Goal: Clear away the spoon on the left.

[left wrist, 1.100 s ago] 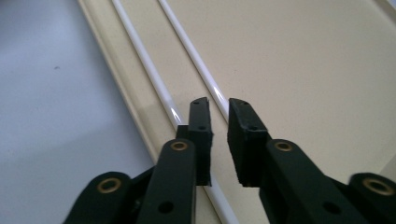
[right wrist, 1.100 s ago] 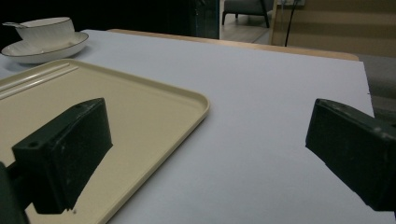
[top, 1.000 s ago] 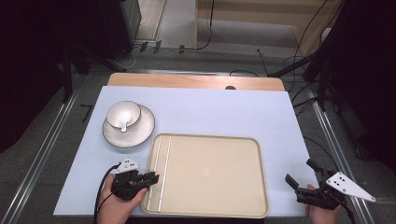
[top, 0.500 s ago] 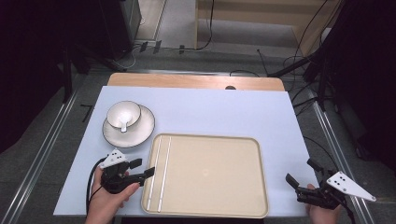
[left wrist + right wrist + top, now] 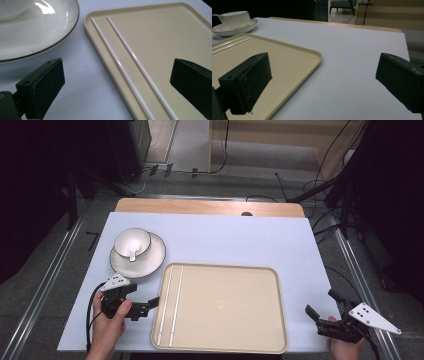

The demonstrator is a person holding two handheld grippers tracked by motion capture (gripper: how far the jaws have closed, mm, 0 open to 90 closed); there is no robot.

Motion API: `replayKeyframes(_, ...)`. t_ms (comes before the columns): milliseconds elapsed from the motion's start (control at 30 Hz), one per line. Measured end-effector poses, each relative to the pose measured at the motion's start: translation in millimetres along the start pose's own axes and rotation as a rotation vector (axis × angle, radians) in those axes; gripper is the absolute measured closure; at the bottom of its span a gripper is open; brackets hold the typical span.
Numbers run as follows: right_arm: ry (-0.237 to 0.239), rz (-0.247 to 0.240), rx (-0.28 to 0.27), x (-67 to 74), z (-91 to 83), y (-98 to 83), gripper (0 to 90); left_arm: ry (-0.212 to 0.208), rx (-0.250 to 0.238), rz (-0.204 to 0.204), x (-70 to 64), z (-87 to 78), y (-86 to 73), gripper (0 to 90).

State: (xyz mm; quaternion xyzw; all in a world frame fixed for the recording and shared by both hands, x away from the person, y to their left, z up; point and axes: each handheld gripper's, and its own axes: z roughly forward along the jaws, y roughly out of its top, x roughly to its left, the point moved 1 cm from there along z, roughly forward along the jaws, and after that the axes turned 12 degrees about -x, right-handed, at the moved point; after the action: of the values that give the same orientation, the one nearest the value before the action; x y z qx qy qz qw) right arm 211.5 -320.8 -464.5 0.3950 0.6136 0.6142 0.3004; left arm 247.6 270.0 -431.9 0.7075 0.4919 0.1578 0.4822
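My left gripper sits just off the left rim of the beige tray, and its jaws have just been opening; they now stand as wide as they go with nothing between them, one over the blue-white table cover and the other over the tray's floor. The two white chopsticks lie side by side inside the tray, hard against its left wall, close together but, as far as I can make out from the left gripper view, not quite touching. That tells me the placing is done: both sticks rest flat in the tray and I have let go. Their long axis runs along the tray's short side, from the near edge by my hands away toward the cup and saucer, parallel to the rim; which end is the tip I cannot tell, since they look equally thin all along. My right gripper hovers off the tray's near right corner, jaws wide apart and holding nothing. What may be left, I judge, is the cup and saucer, standing on the cover beyond the tray's far left corner.
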Motion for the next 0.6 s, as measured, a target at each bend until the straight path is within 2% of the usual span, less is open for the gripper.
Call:
replayKeyframes(167, 0.003, -0.002, -0.003, 1.6, 0.9, 0.8, 0.2, 0.049, -0.005, 0.009, 5.0, 1.7, 8.4, 0.0)
replayKeyframes(267, 0.006, -0.001, -0.004, 1.3, 1.4, 0.6, 0.2, 0.054, -0.019, -0.01, 11.1, 0.8, 11.7, 0.0)
replayKeyframes(433, 0.009, 0.002, -0.001, 1.1, 2.5, -0.6, 0.2, 0.106, -0.018, -0.009, 19.1, 0.2, 14.7, 0.0)
replayKeyframes(500, 0.01, -0.001, 0.0, 1.1, 2.5, -0.6, 0.2, 0.137, -0.019, -0.006, 21.8, -0.8, 17.3, 2.1)
replayKeyframes(600, 0.009, -0.003, -0.004, 1.5, 2.0, 0.3, 0.2, 0.161, -0.019, -0.008, 25.9, -1.6, 21.7, 6.1)
